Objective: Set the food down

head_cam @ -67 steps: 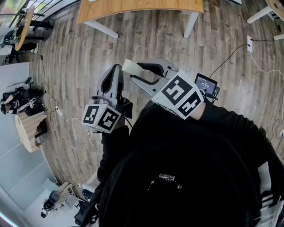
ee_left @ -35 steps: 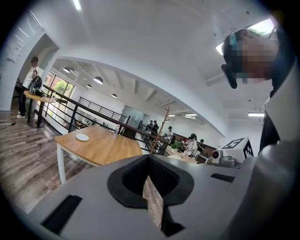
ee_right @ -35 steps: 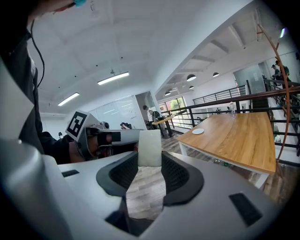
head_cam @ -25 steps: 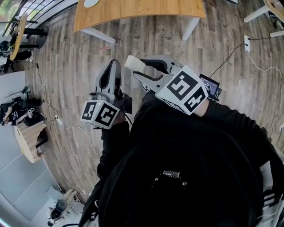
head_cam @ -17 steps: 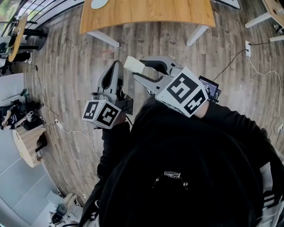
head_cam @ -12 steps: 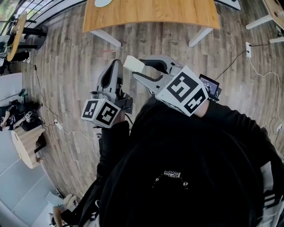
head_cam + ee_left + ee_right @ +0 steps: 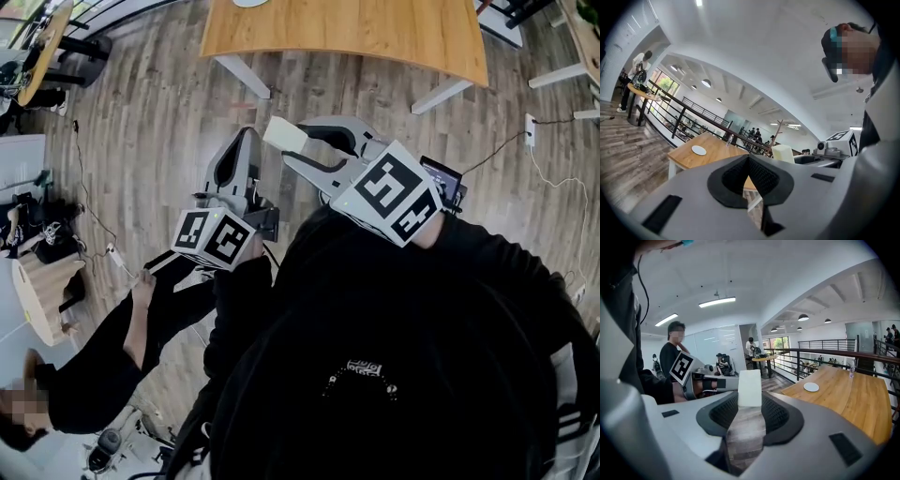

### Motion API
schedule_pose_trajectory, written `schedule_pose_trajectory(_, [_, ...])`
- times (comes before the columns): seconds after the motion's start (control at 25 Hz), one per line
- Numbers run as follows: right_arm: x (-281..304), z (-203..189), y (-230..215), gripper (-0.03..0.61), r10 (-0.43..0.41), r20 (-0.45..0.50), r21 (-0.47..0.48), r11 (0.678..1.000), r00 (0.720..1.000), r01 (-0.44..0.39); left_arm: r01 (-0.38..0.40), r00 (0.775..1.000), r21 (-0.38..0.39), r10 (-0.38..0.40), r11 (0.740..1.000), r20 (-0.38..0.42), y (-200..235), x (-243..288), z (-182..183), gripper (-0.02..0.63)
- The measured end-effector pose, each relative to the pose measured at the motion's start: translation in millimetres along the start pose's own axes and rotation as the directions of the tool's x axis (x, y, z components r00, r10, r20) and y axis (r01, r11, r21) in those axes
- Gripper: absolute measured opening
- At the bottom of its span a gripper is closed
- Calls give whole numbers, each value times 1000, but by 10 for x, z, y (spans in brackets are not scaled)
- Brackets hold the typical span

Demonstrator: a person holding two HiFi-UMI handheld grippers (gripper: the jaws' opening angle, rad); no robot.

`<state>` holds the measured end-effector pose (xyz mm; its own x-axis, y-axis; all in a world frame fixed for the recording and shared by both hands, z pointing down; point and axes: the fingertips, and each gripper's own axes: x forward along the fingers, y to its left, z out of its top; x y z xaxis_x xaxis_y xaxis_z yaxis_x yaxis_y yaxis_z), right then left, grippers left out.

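The right claw (image 7: pixel 292 142) grips a pale cream rectangular block of food (image 7: pixel 750 387) at its jaw tips, in the air above the grey wood-plank floor (image 7: pixel 159 131). It is well short of the light wooden surface (image 7: pixel 375 33), which bears a small round white plate (image 7: pixel 811 386). The left claw (image 7: pixel 749 161), just beside, has its jaws closed together on nothing.

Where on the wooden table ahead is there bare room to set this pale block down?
Most of the table top is bare, notably the wide stretch between the white plate and the near edge. Only the plate and a bottle on the railing side take up room.
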<state>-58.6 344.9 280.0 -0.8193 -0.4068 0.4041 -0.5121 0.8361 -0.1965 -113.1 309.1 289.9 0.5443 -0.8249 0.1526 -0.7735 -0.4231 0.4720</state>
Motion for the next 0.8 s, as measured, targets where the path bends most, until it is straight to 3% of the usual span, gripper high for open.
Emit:
schedule_pose_trajectory(0.32, [185,-7,-31,164,55,-12,-4,998,998,-55,-44,999,-7,44,999,-2,171,-16,-24,-3])
schedule_pose_trajectory(0.8, [393,286,-721,164,105,9,-3,995,994,-104,-82,997,-3,82,997,-4,338,599,271,-3])
